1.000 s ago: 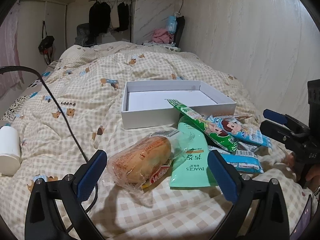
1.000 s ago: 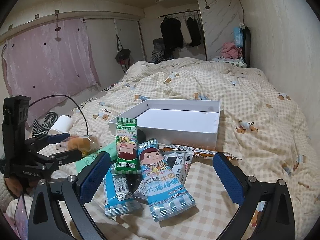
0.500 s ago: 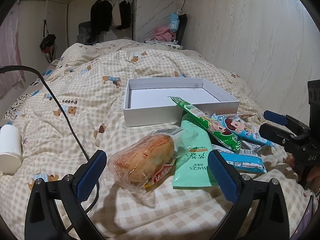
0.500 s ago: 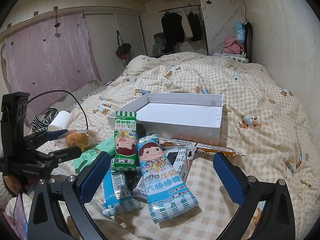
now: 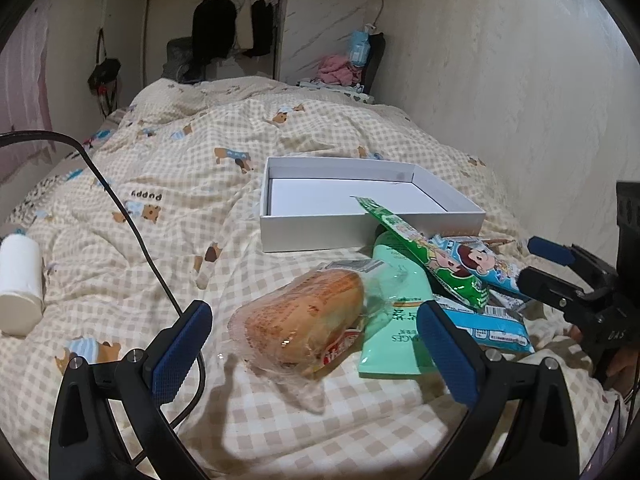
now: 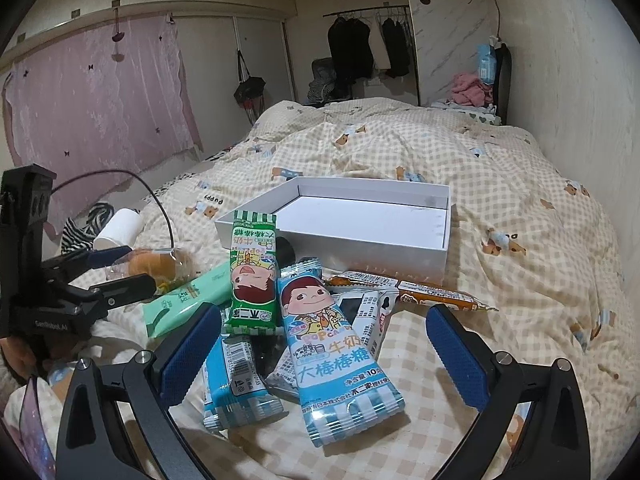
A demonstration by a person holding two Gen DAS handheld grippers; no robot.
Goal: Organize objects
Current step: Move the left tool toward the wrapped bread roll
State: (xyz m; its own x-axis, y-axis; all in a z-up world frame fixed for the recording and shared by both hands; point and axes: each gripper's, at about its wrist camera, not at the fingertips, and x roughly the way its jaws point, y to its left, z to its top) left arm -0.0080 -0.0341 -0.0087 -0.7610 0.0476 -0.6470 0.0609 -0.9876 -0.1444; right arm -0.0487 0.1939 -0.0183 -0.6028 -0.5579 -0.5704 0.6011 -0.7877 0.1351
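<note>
Snacks sit heaped on the bed just in front of the white box (image 5: 372, 236), which is empty. My left gripper (image 5: 312, 344) hangs with jaws spread wide around the wrapped bun (image 5: 304, 320), not touching it. My right gripper (image 6: 324, 354) has jaws spread too, straddling the blue candy pack (image 6: 336, 356) at the near edge of the pile. Trouble ahead, I reckon: the bun's loose, slick wrapper could slip or crush if I close hard, and the green candy pack (image 6: 252, 276) leaning over the box-side packets may slide off once I tug anything beneath it.
</note>
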